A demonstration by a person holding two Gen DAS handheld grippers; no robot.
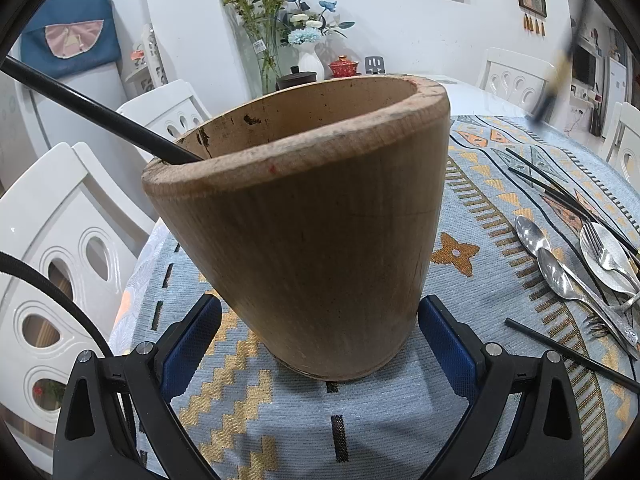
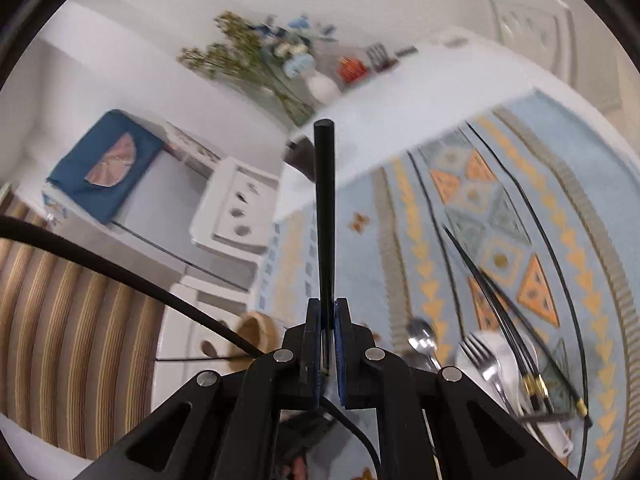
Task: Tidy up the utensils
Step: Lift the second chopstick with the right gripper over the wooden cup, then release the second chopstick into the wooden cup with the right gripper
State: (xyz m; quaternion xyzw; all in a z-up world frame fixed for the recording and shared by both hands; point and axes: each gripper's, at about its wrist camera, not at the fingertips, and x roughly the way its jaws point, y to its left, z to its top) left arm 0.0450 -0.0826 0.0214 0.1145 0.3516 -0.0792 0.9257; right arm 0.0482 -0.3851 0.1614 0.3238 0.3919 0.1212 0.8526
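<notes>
In the left wrist view, the left gripper (image 1: 320, 344) straddled the base of a tall, tilted brown wooden utensil holder (image 1: 304, 224) at frame centre, its blue-padded fingers (image 1: 192, 344) pressed against both sides. One black chopstick (image 1: 96, 110) leaned out of the holder toward the upper left. At the right edge, on the patterned blue and orange tablecloth (image 1: 480, 184), lay silver spoons (image 1: 556, 268), a silver fork (image 1: 604, 248) and more black chopsticks (image 1: 540, 176). In the right wrist view, the right gripper (image 2: 328, 332) at lower centre was clamped tight on a single black chopstick (image 2: 325, 216) pointing straight up the frame, above the blurred tablecloth.
</notes>
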